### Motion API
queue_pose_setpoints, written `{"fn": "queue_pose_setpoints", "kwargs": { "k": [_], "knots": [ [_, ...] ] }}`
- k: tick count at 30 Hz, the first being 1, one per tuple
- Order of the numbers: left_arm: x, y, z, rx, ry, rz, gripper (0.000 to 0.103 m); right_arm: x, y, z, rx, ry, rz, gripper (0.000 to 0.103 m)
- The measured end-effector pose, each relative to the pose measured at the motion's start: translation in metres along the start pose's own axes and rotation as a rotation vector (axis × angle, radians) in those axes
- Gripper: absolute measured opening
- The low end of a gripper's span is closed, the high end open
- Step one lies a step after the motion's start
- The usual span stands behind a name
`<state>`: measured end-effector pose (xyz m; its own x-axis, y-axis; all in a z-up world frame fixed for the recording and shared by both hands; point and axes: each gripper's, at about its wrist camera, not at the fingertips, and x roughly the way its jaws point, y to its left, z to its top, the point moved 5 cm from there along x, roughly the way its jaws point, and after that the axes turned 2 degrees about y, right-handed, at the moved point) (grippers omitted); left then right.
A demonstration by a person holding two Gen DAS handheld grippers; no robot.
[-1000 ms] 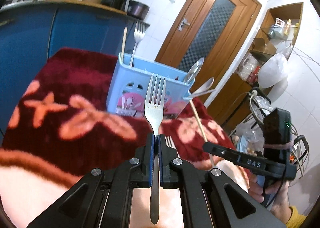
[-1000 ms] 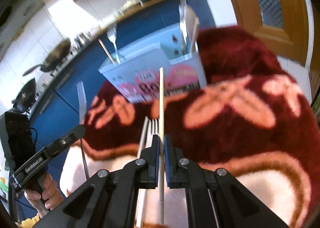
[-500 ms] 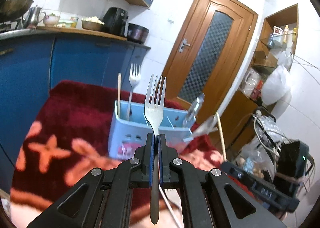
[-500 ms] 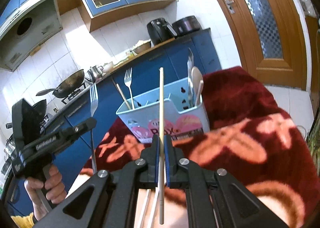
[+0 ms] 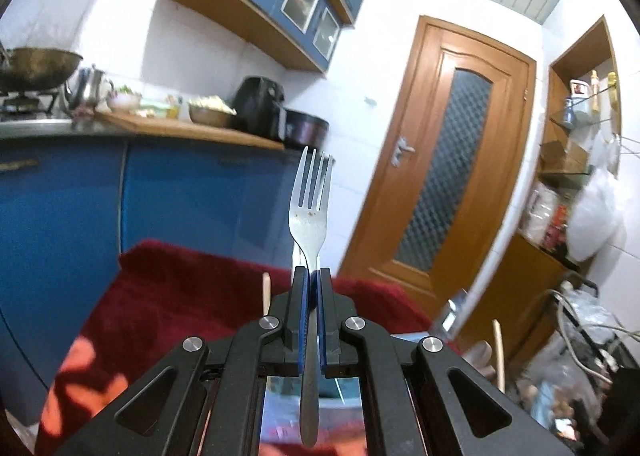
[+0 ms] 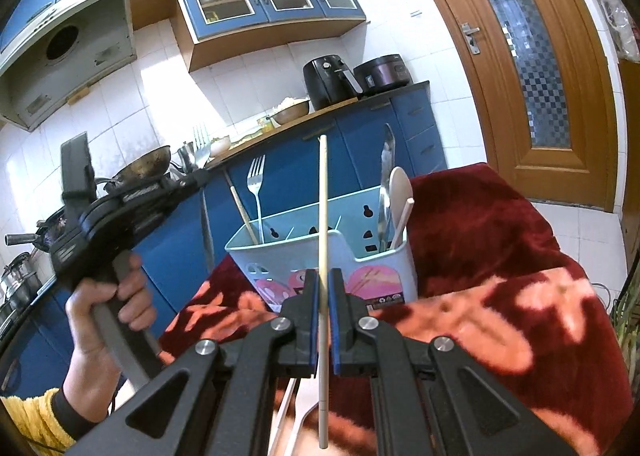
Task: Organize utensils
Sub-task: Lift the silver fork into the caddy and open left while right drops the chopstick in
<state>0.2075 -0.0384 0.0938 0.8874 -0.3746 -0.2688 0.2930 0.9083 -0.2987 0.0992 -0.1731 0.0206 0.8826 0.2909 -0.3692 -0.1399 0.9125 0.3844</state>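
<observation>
My left gripper is shut on a metal fork and holds it tines up, high over the table. In the right wrist view the left gripper hangs left of and above the light blue utensil caddy, held by a person's hand. My right gripper is shut on a pale chopstick, upright just in front of the caddy. The caddy holds a fork and a chopstick at its left end, and spoons at its right end.
The caddy stands on a dark red blanket with orange flowers. White utensils lie on the blanket under my right gripper. Blue kitchen cabinets and a worktop are behind, with a wooden door to the right.
My left gripper has risen and tilted up with the fork, so the caddy has dropped beneath it in its view. My right gripper tilted up with the chopstick and stayed about in place.
</observation>
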Motion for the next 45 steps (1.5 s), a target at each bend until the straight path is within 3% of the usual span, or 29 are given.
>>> {"fn": "queue_pose_setpoints", "kwargs": {
  "k": [9,16,26,33,42,45],
  "knots": [
    [0.027,0.001,0.005,0.054,-0.099,0.063,0.004,0.009,-0.005,0.006,-0.008,-0.003,0.011,0.006],
    [0.041,0.009,-0.018,0.048,-0.073,0.078,0.004,0.023,0.002,0.034,-0.066,-0.042,-0.006,0.006],
    [0.045,0.013,-0.028,0.044,-0.056,0.066,0.004,0.072,0.001,0.083,-0.103,-0.189,-0.086,0.006],
    [0.046,0.016,-0.029,0.037,-0.055,0.06,0.004,0.094,-0.004,0.087,-0.163,-0.239,-0.175,0.007],
    [0.047,0.012,-0.031,0.045,-0.045,0.05,0.004,0.091,0.0,0.085,-0.194,-0.23,-0.157,0.007],
    [0.047,0.011,-0.032,0.049,-0.044,0.046,0.005,0.091,0.001,0.085,-0.195,-0.23,-0.152,0.014]
  ]
}}
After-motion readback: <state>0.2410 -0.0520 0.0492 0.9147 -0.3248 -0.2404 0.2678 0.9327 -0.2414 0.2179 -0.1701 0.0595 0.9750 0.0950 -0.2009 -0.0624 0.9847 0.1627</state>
